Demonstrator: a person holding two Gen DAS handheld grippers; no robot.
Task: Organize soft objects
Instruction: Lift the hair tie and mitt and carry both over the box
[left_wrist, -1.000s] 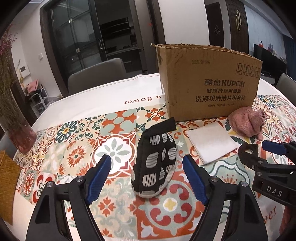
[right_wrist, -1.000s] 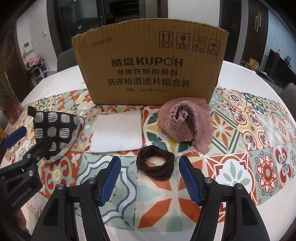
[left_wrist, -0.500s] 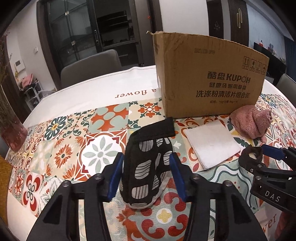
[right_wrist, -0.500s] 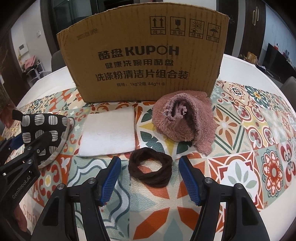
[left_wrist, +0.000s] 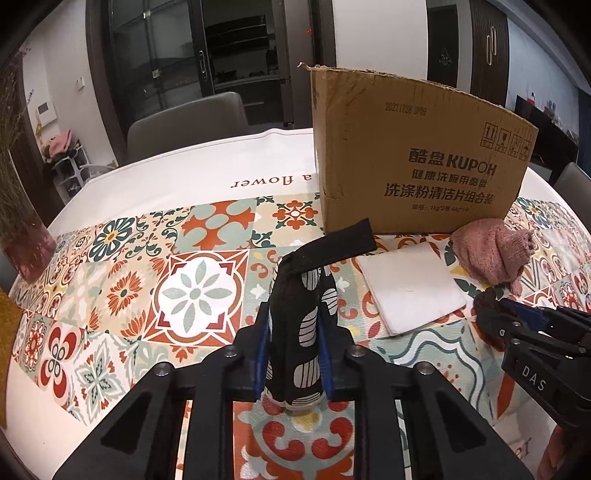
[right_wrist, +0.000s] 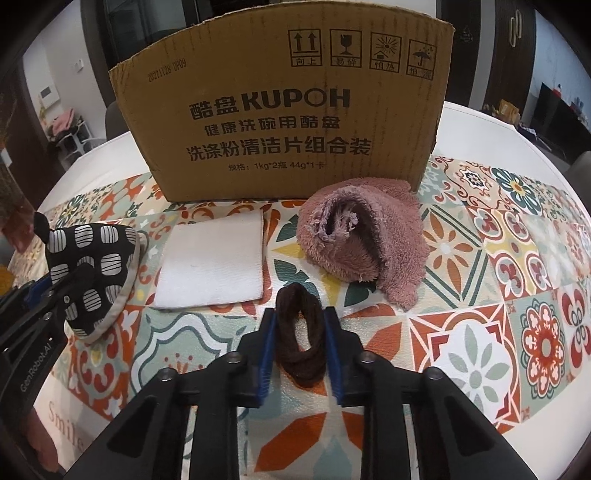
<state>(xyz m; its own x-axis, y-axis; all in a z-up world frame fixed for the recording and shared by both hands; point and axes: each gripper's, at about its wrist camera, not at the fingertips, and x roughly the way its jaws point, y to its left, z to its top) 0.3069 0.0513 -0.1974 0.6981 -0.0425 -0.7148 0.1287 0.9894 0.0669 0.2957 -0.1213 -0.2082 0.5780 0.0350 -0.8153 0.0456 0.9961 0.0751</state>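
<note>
My left gripper (left_wrist: 293, 339) is shut on a black pot holder (left_wrist: 304, 325) with white patches, squeezing it upright on the tiled tablecloth; the holder also shows in the right wrist view (right_wrist: 92, 273). My right gripper (right_wrist: 299, 339) is shut on a dark brown scrunchie (right_wrist: 299, 347), pinched into a narrow loop on the table. A folded white cloth (right_wrist: 212, 264) and a crumpled pink towel (right_wrist: 364, 245) lie in front of a tall open cardboard box (right_wrist: 284, 110). The box also shows in the left wrist view (left_wrist: 413, 155).
A glass vase with dried flowers (left_wrist: 22, 236) stands at the table's left edge. A grey chair (left_wrist: 188, 122) is behind the table. The white table border (left_wrist: 207, 173) runs behind the patterned cloth.
Both grippers moved forward and closed: the left onto the pot holder, bunching it upright, the right onto the scrunchie, flattening its ring.
</note>
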